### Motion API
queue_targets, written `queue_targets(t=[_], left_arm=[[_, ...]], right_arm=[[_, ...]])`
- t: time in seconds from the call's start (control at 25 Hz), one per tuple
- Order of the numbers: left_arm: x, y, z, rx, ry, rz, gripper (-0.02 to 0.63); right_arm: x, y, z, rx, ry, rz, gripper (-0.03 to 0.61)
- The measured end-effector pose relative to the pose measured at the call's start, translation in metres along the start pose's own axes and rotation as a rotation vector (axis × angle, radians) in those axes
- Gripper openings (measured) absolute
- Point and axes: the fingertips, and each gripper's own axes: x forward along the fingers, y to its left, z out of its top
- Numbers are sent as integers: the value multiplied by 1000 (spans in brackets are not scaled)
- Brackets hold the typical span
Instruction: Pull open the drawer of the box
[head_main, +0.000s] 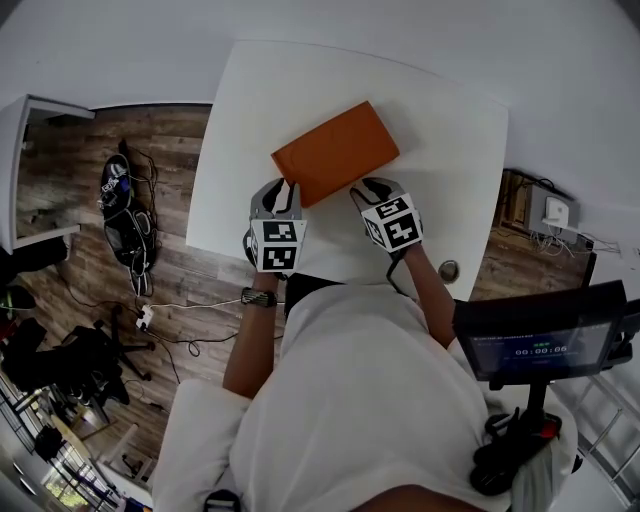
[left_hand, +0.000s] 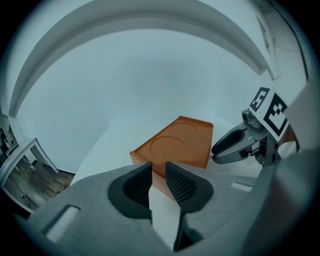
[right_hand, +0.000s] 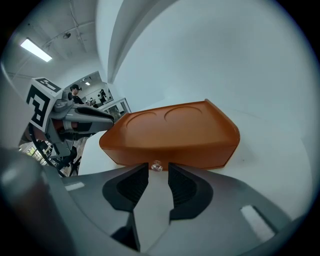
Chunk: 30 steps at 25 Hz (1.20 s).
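Note:
An orange box (head_main: 335, 150) lies flat on the white table (head_main: 450, 130), turned at an angle, with two round recesses in its lid (left_hand: 177, 140). In the right gripper view its front face (right_hand: 170, 150) carries a small clear knob (right_hand: 157, 166). My right gripper (right_hand: 158, 169) is open, and the knob sits between its fingertips with a little gap on either side. My left gripper (left_hand: 158, 170) stands at the box's near left corner (head_main: 283, 192), its jaws a little apart, with only bare table between them. Each gripper shows in the other's view: the right gripper (left_hand: 235, 145) and the left gripper (right_hand: 82, 117).
The table's near edge runs just under both grippers. A small round object (head_main: 449, 270) sits at the near right corner. A dark monitor on a stand (head_main: 535, 345) is at the right. Cables and bags (head_main: 125, 215) lie on the wooden floor at the left.

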Motion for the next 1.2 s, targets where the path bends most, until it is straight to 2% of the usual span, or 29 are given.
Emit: queue_targets(t=[0.56,0.68,1.2], left_arm=[[-3,-2,-2,7,5,-11,83],[1,0,-1,10,6,-13,83],[0,-1,-1,13,5,-30,83]], right_arm=[[19,3,-9,-1,44,-20,103],[23,3,-8,4,47,-25,68],[22,4,-9,-20,46,-56,67]])
